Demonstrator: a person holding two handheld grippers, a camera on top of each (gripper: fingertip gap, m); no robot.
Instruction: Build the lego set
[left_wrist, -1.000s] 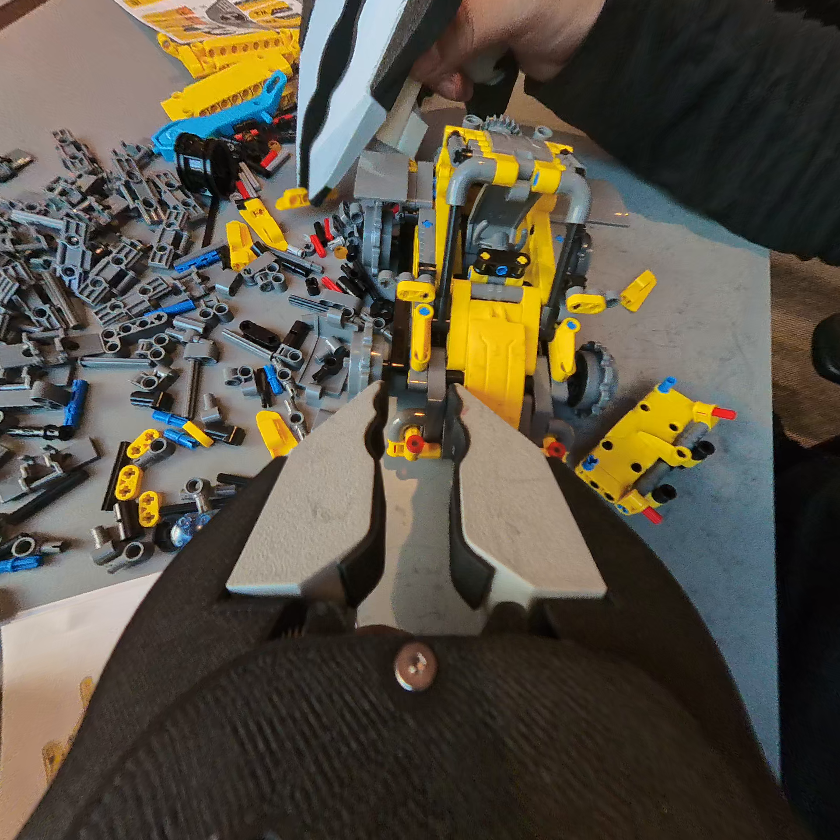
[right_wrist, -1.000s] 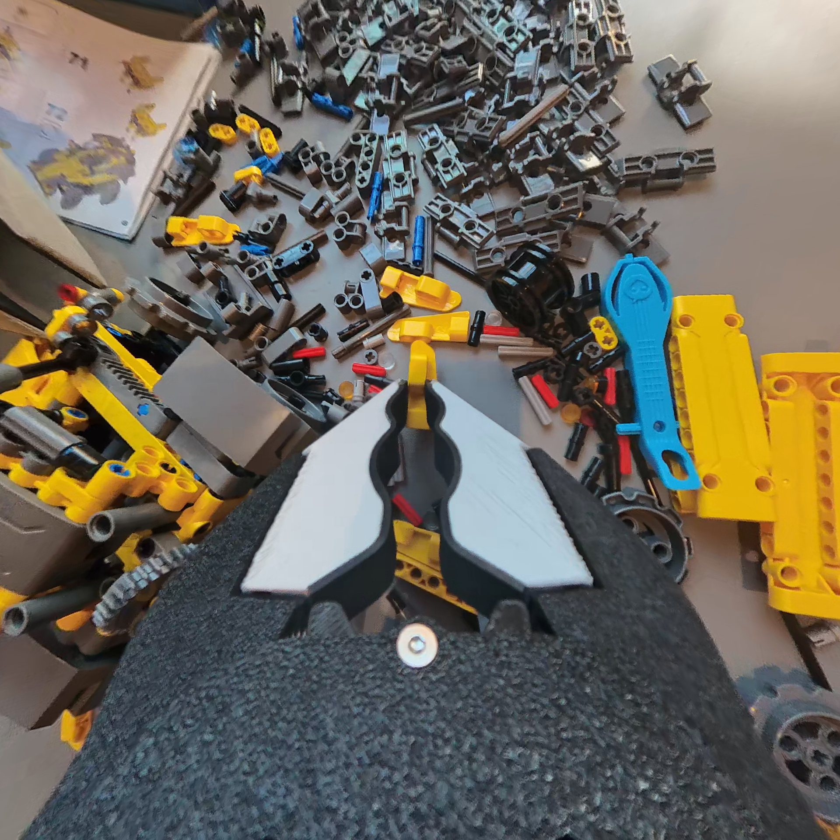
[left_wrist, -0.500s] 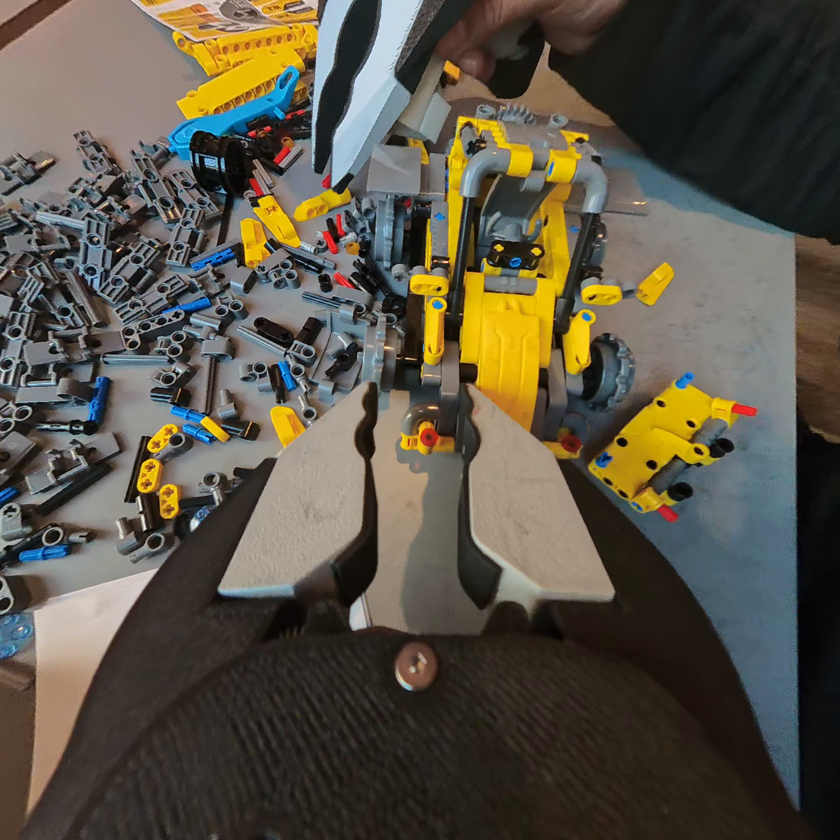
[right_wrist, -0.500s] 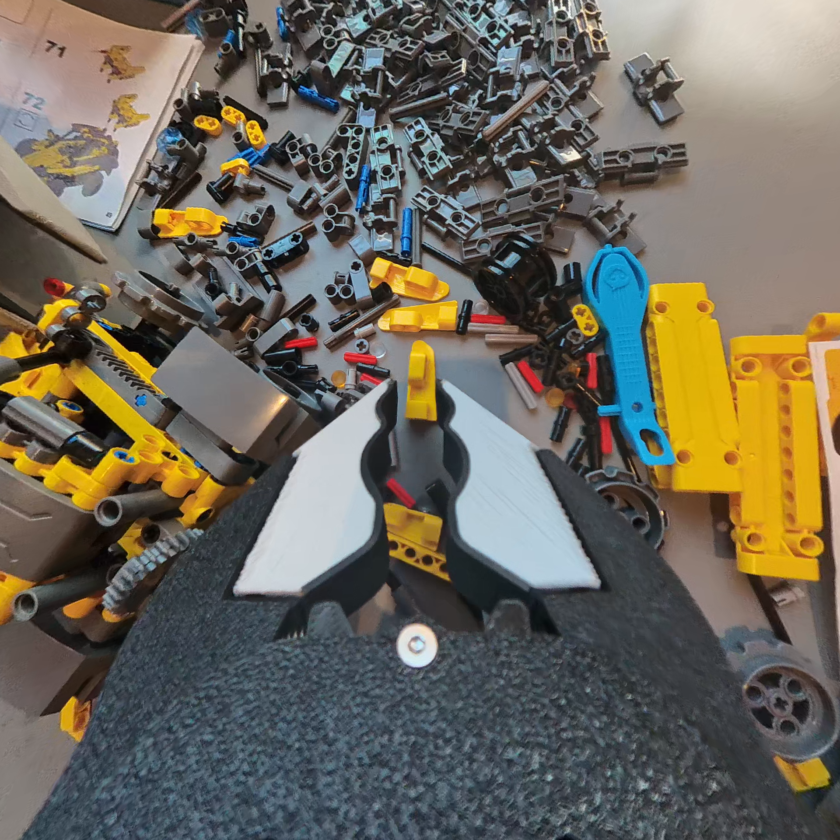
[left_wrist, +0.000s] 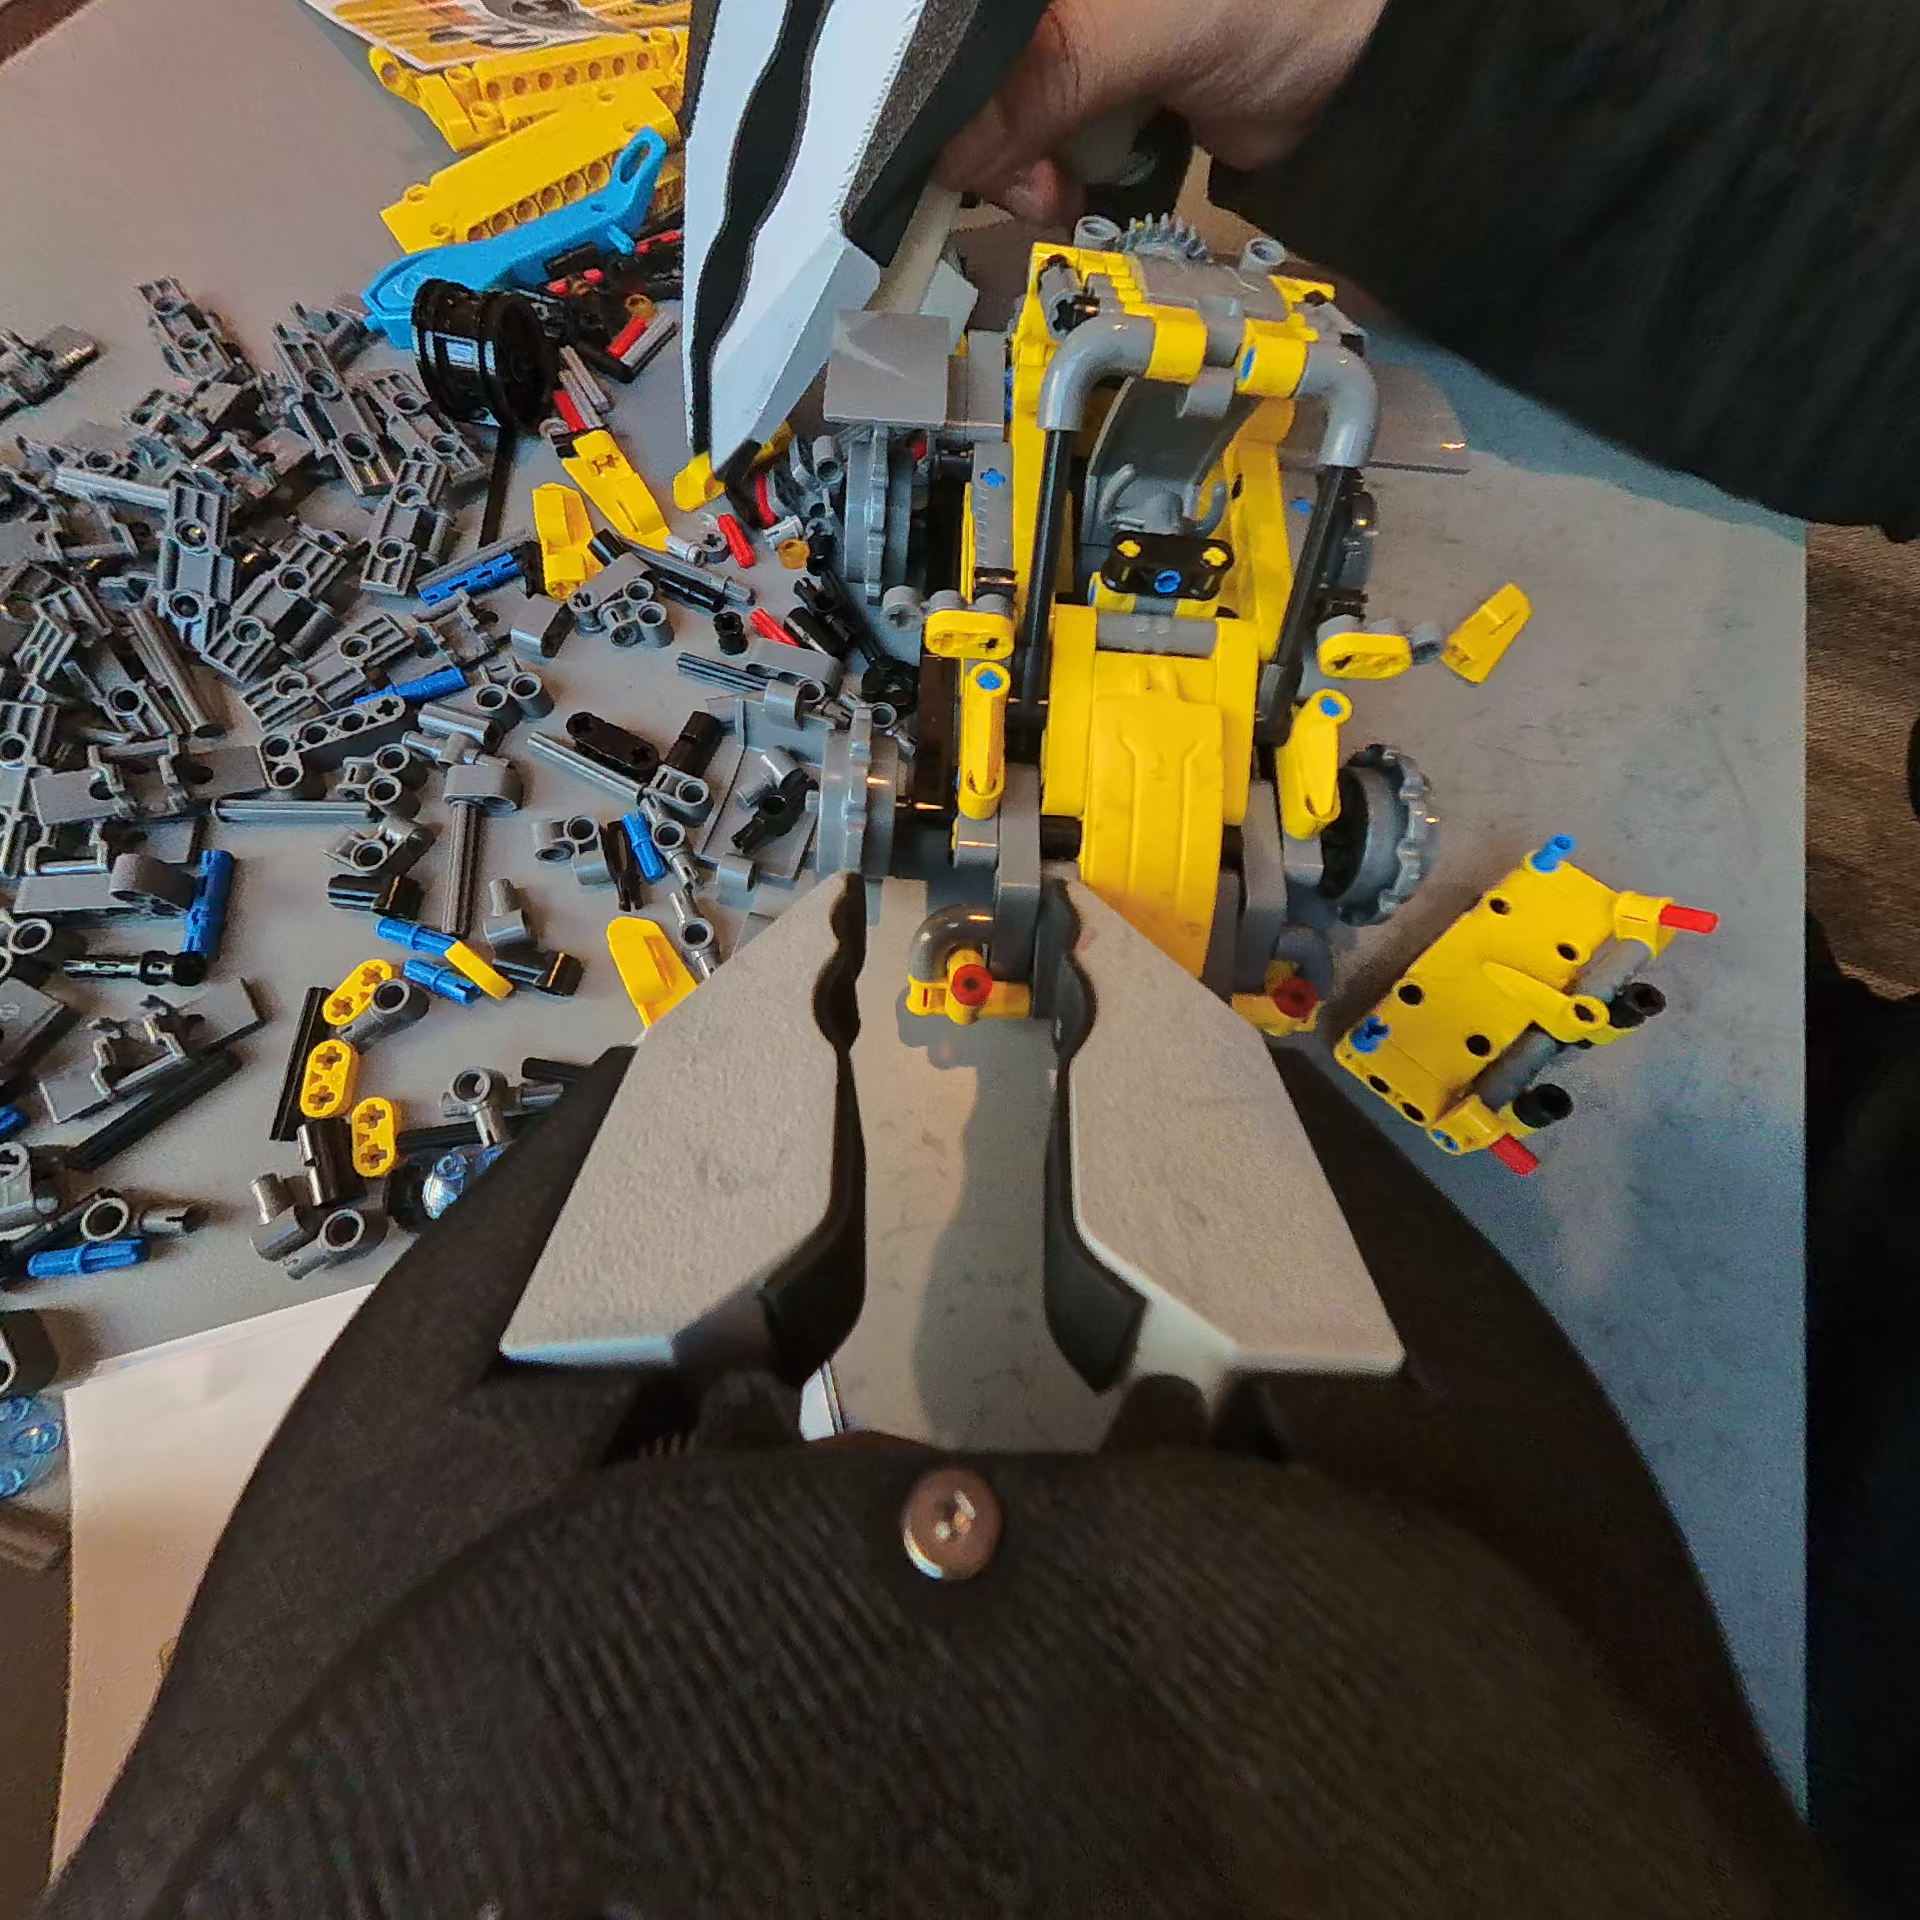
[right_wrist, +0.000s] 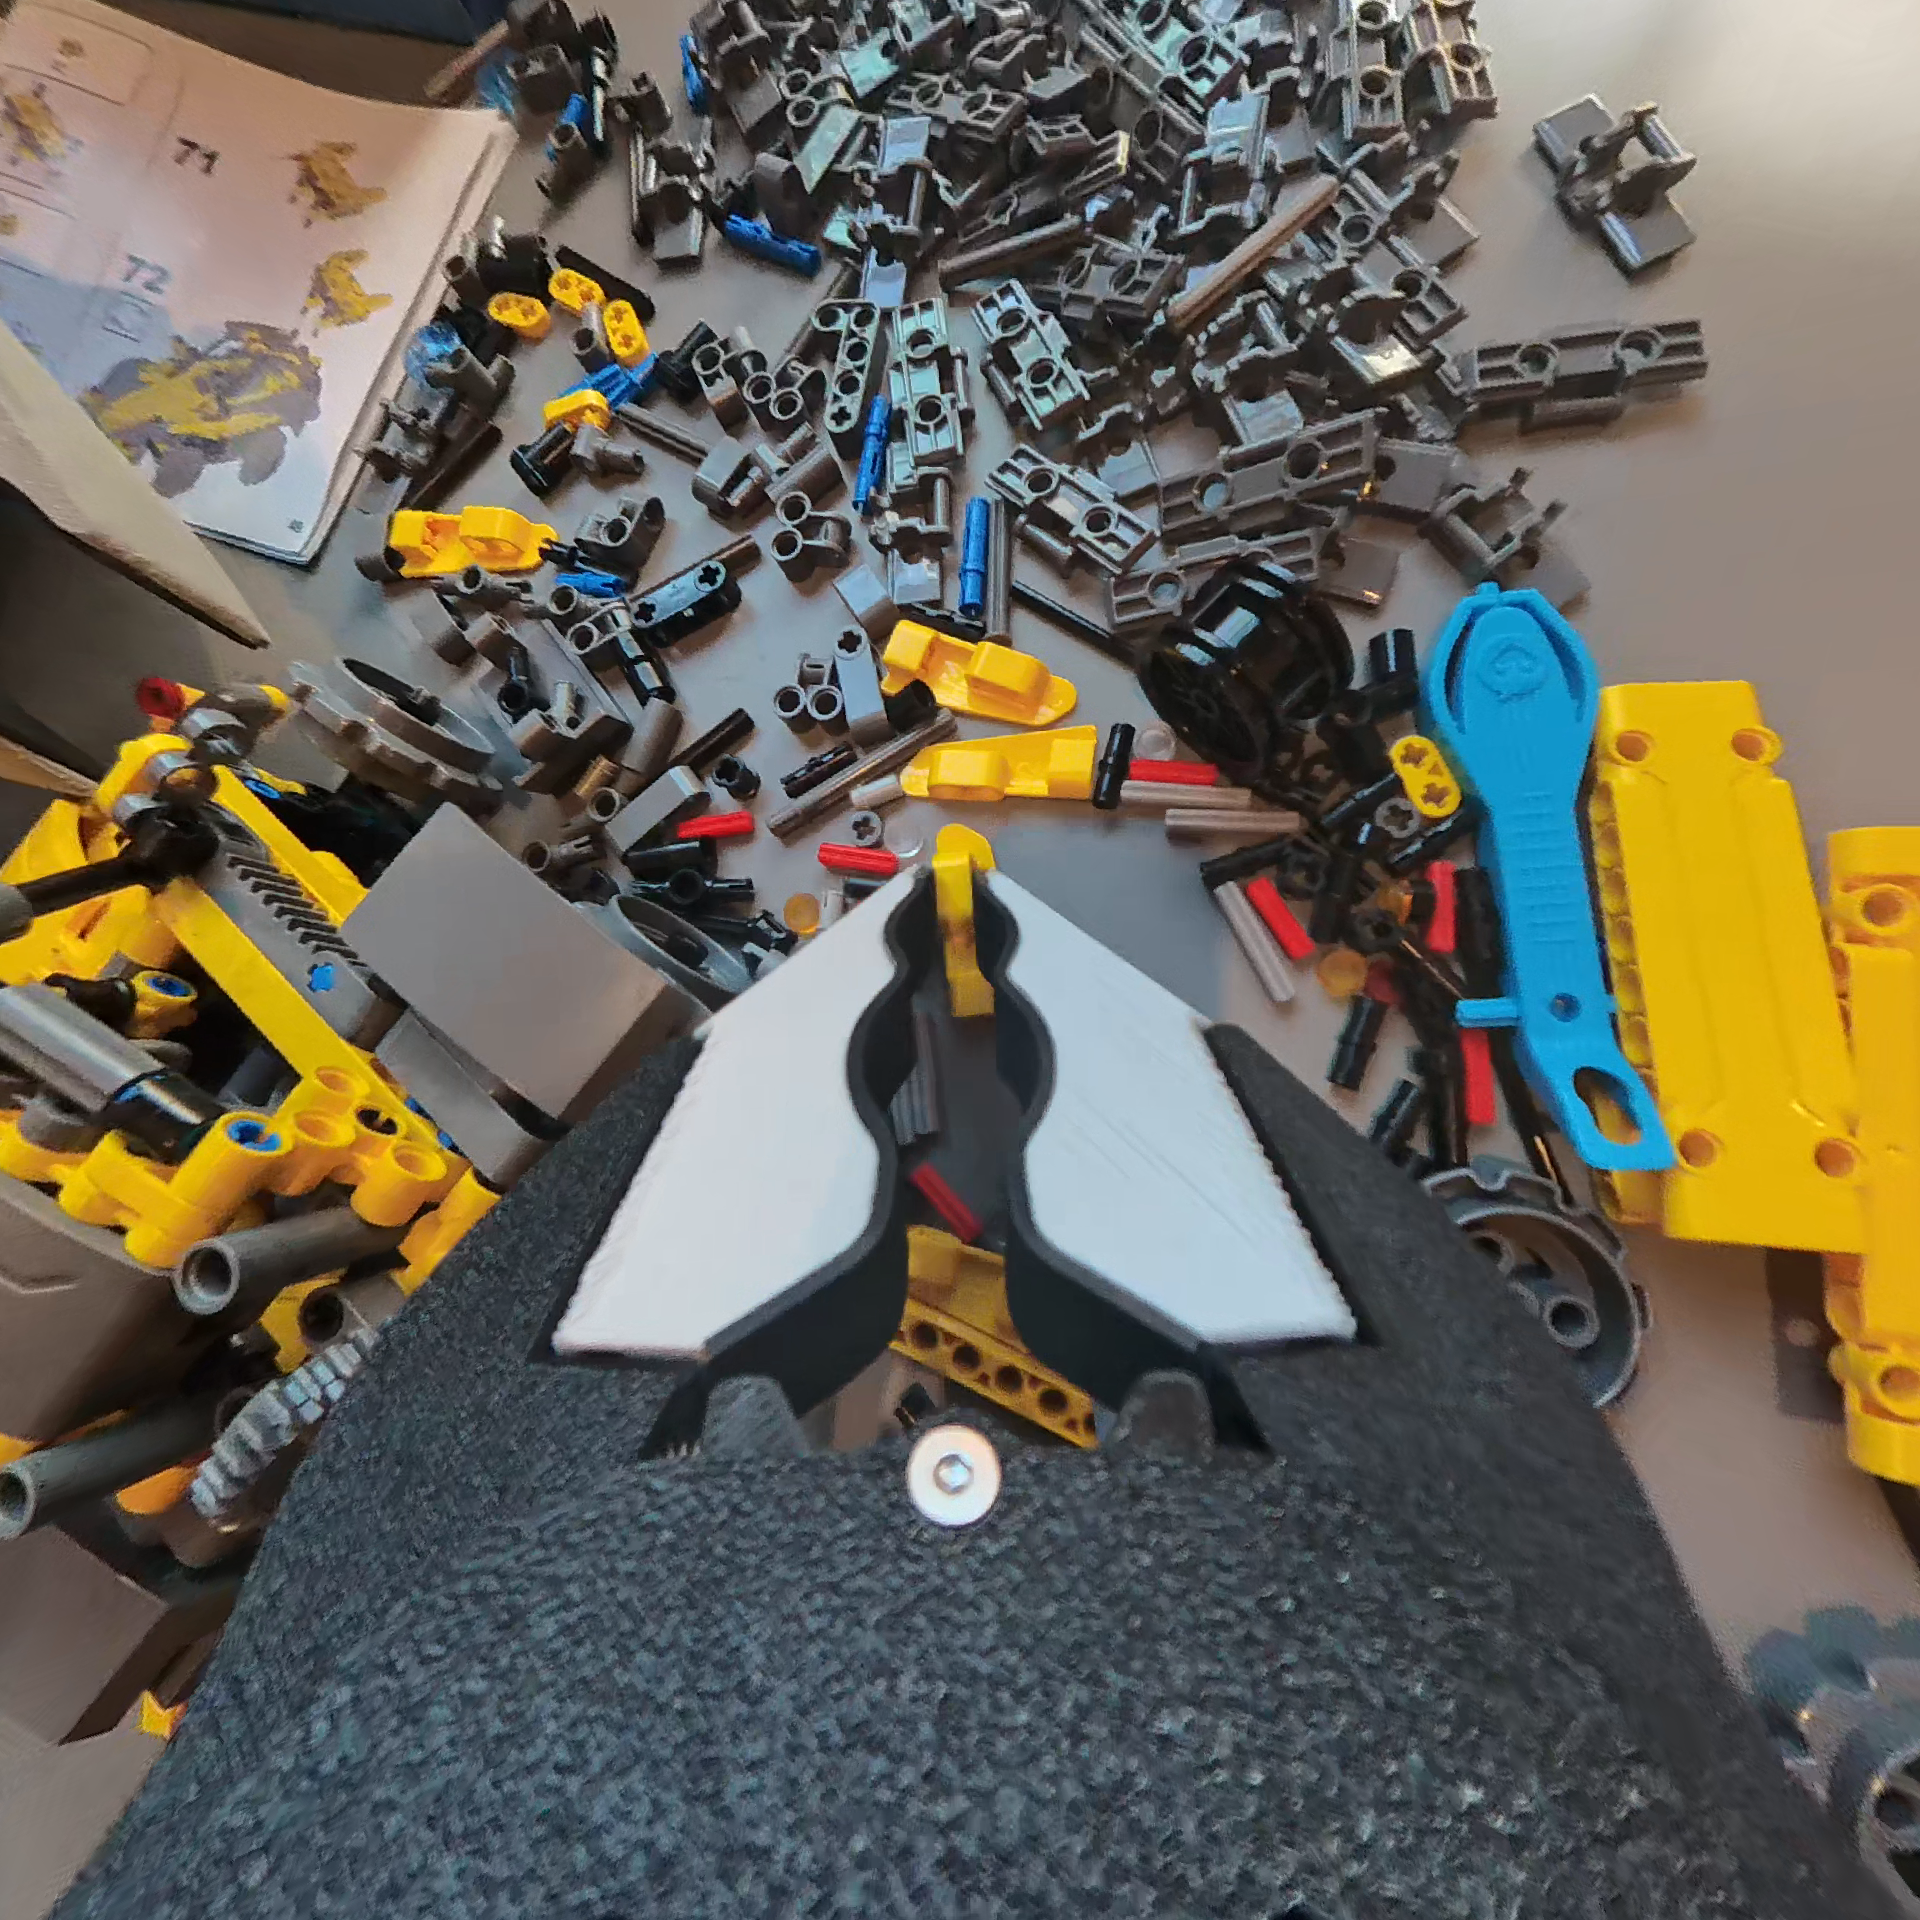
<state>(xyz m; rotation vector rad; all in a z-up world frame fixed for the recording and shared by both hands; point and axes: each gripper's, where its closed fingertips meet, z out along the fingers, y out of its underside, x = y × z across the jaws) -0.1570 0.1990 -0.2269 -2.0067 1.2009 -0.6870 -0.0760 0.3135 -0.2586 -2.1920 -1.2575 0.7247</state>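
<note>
Even, moderately warm light; soft shadows fall beneath the left gripper (left_wrist: 956, 914) onto the table (left_wrist: 1621, 727). Wide-angle bending curves both views' edges. The booklet (right_wrist: 208, 291), far left of the right gripper (right_wrist: 961, 883), is blurred.

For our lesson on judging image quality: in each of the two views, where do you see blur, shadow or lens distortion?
Left wrist view: sharp; the left hand-held gripper casts a dark shadow on the grey table between its fingers; straight edges bow near the frame's borders. Right wrist view: slightly soft, the instruction booklet blurred, the wheel at the bottom corner smeared; the right hand-held gripper grips a small yellow piece.
</note>
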